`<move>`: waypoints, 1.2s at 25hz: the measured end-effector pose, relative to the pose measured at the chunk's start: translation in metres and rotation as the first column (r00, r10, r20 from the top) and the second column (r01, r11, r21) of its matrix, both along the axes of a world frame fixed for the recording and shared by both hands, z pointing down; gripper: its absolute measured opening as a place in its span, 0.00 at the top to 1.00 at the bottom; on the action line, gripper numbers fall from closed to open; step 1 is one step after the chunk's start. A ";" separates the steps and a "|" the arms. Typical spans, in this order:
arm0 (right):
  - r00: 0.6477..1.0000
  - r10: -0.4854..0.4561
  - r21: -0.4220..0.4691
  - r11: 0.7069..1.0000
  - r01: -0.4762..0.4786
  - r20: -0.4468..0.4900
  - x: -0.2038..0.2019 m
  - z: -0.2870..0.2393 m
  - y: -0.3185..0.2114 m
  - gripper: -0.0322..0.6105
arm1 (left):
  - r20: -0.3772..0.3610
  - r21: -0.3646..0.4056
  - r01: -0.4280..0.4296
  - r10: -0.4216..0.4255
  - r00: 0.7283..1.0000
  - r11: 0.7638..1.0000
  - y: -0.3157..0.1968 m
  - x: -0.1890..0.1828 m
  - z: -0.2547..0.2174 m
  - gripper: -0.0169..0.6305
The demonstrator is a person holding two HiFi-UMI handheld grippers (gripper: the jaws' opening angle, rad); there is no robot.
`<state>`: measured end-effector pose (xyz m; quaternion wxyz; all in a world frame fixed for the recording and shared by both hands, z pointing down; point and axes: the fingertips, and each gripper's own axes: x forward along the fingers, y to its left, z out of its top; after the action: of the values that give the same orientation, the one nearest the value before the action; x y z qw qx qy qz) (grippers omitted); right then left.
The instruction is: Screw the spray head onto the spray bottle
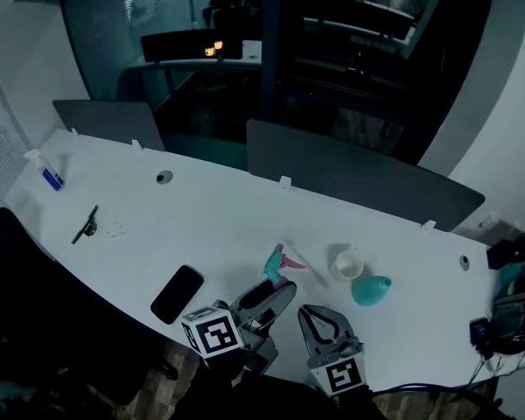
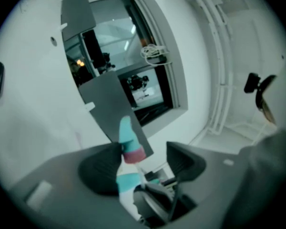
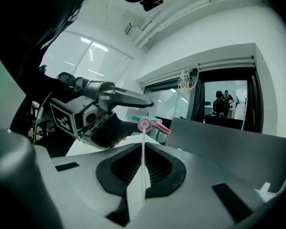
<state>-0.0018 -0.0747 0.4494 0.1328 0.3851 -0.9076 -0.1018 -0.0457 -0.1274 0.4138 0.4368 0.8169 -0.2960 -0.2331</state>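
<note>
The spray head (image 1: 276, 268), teal with a pink collar and a thin white tube, sits just beyond both grippers near the table's front edge. My right gripper (image 3: 142, 175) is shut on the tube (image 3: 143, 149), which runs up to the pink collar (image 3: 144, 124). My left gripper (image 2: 143, 168) is open. The spray head (image 2: 127, 147) stands between its pads, close against the left one and apart from the right. In the head view the left gripper (image 1: 271, 294) and right gripper (image 1: 313, 311) sit side by side. The teal bottle (image 1: 371, 290) lies on the table to the right.
A white cup (image 1: 347, 265) stands beside the bottle. A black phone (image 1: 177, 293) lies left of the grippers. A grey partition (image 1: 359, 178) runs along the table's (image 1: 201, 217) far edge. A small blue-and-white bottle (image 1: 45, 171) and a black clip (image 1: 86, 224) lie far left.
</note>
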 end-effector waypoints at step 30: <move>0.990 0.140 -0.116 0.984 -0.137 0.019 0.049 0.028 -0.008 0.91 | 0.473 0.313 -0.069 -0.092 0.876 0.947 0.011 0.025 -0.026 0.77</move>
<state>0.0471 -0.0823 0.4772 0.1490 0.4402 -0.8848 -0.0349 -0.0210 -0.1160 0.3876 0.2094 0.9071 -0.3583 -0.0701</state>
